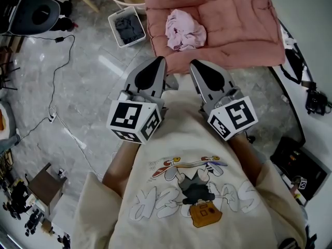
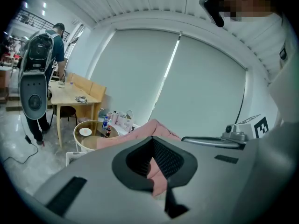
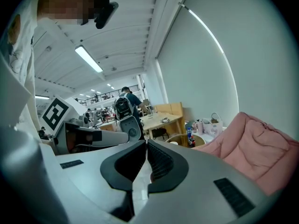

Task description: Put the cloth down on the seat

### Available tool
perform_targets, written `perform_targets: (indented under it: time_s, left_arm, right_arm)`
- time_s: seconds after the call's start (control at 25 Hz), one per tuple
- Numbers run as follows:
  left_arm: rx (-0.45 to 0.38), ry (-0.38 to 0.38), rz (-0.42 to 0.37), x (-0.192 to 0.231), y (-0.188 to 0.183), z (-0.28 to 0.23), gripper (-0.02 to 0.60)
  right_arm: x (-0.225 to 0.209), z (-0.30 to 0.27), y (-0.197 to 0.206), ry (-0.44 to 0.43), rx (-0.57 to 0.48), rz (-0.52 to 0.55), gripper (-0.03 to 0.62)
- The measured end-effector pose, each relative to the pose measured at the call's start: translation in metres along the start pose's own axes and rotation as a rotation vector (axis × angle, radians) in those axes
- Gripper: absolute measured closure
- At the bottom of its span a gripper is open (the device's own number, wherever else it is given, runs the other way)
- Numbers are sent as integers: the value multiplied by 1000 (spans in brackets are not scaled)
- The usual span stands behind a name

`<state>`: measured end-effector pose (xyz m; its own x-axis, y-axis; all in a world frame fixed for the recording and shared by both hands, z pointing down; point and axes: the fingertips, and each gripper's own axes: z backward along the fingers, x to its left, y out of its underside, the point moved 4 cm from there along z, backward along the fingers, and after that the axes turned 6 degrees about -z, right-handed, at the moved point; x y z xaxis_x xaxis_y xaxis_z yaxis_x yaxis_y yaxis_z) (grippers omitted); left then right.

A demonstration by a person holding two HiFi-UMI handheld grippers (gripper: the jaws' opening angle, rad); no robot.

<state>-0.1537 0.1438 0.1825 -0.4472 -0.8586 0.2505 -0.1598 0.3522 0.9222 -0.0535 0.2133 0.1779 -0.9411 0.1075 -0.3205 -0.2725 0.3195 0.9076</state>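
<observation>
Cloth: pale pink, crumpled in a loose heap; lying on the seat, left of its middle in the head view; touched by neither tongs.
Seat: salmon-pink quilted cushion at the top of the head view; near edge just beyond both tong tips; also seen as a pink fold past the pads in the left gripper view and at the right edge of the right gripper view.
Left tongs: closed, pads meeting at the tip, nothing gripped; held in front of the chest, pointing toward the seat; clear of the cloth.
Right tongs: closed, ribbed pads pressed together, empty; level with the left pair and just beside it, aimed at the same seat edge.
Marker cubes: one at the back of each pair, left and right, close against the shirt.
Shirt: cream, cartoon print on the front.
Floor: grey marble; black cable trailing across it.
Bin: small, white, dark contents; on the floor just left of the seat.
Round surface: glass-topped, beside the seat, bottles on its far side.
</observation>
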Motion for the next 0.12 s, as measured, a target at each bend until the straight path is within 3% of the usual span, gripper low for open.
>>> perform_targets:
  time_s: [0.12]
  left_arm:
    - [14, 6, 11, -1, 6, 3, 577]
  right_arm:
    - [2, 2, 9, 5, 21, -22, 561]
